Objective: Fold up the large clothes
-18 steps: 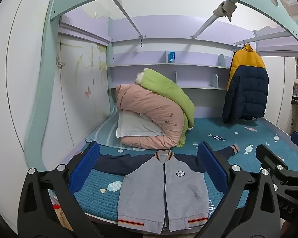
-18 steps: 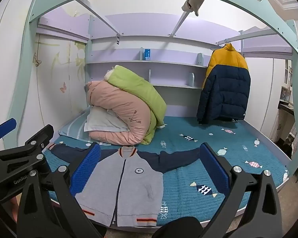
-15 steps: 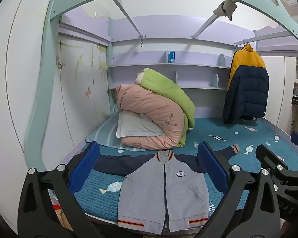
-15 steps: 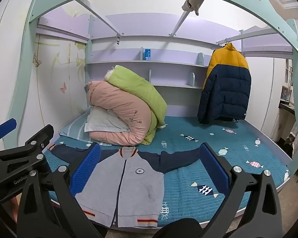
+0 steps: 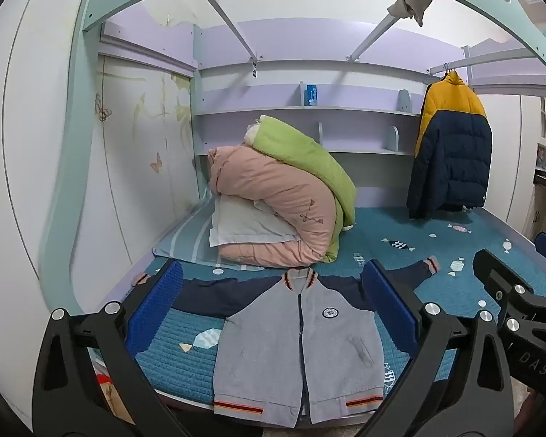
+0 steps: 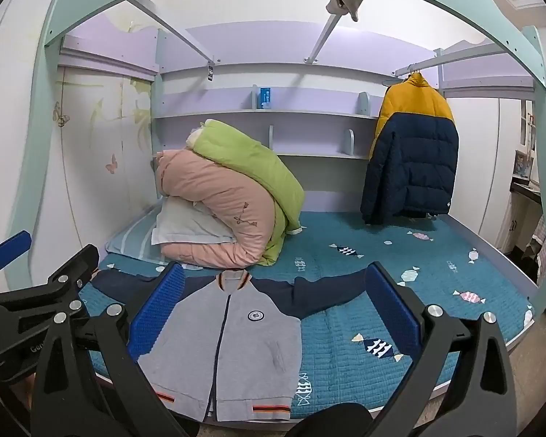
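A grey jacket (image 5: 298, 346) with navy sleeves, a striped collar and a round chest badge lies flat and face up at the front edge of the teal bed (image 5: 466, 273); its sleeves spread out to both sides. It also shows in the right wrist view (image 6: 229, 342). My left gripper (image 5: 273, 313) is open and empty, held in the air in front of the jacket. My right gripper (image 6: 269, 313) is open and empty too, held before the bed edge to the jacket's right. Neither gripper touches the cloth.
A pile of pink and green quilts (image 5: 284, 204) on a white pillow sits behind the jacket at the back left. A yellow and navy puffer coat (image 5: 451, 153) hangs at the back right. Teal bed-frame posts (image 5: 62, 218) and the overhead beam enclose the bed.
Both views have shifted only slightly; the right gripper has drifted a little. The jacket lies as before and both grippers stay open.
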`<action>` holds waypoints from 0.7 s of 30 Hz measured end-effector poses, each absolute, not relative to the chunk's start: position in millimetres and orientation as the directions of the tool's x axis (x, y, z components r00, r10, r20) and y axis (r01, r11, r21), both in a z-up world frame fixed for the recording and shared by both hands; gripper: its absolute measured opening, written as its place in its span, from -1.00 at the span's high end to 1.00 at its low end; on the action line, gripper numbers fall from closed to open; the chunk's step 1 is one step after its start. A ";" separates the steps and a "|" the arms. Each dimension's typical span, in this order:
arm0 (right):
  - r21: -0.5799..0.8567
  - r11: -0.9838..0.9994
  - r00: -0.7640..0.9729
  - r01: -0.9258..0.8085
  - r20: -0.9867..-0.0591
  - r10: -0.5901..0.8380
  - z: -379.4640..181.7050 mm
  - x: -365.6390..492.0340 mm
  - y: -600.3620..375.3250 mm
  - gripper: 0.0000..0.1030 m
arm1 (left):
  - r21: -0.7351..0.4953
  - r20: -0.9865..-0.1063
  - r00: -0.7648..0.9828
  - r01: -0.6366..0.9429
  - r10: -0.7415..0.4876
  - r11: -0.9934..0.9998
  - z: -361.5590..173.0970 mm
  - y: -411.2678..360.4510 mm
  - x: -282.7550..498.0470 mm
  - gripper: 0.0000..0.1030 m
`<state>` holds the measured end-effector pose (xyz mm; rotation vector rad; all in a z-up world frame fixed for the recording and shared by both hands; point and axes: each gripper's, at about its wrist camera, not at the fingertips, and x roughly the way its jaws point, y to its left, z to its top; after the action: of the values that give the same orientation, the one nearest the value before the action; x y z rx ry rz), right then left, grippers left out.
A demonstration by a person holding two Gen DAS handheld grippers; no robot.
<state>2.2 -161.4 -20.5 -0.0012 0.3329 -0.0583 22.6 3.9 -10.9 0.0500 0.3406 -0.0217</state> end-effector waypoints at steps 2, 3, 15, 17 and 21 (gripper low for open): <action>-0.008 0.998 0.943 0.058 -0.328 -0.057 -19.2 2.5 -162.3 -0.86 | 0.048 -0.336 0.942 0.029 -0.011 0.998 -11.3 3.0 23.8 -0.91; -0.010 0.998 0.943 0.057 -0.327 -0.057 -19.9 2.3 -163.1 -0.86 | 0.048 -0.336 0.942 0.029 -0.011 0.998 -11.6 3.3 24.0 -0.91; -0.008 0.998 0.943 0.058 -0.327 -0.057 -19.2 3.3 -164.5 -0.86 | 0.046 -0.335 0.942 0.029 -0.012 0.999 -12.9 3.1 22.4 -0.91; -0.008 0.998 0.943 0.058 -0.327 -0.057 -19.5 3.1 -164.4 -0.86 | 0.047 -0.335 0.942 0.029 -0.012 0.998 -13.5 3.2 23.6 -0.91; -0.005 0.998 0.943 0.058 -0.327 -0.056 -19.1 3.6 -165.2 -0.86 | 0.046 -0.332 0.943 0.028 -0.011 0.999 -14.0 3.1 22.9 -0.91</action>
<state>3.6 -165.2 -19.1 0.0043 0.3329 -0.0580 22.9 3.1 -14.0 0.0504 0.3377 -0.0195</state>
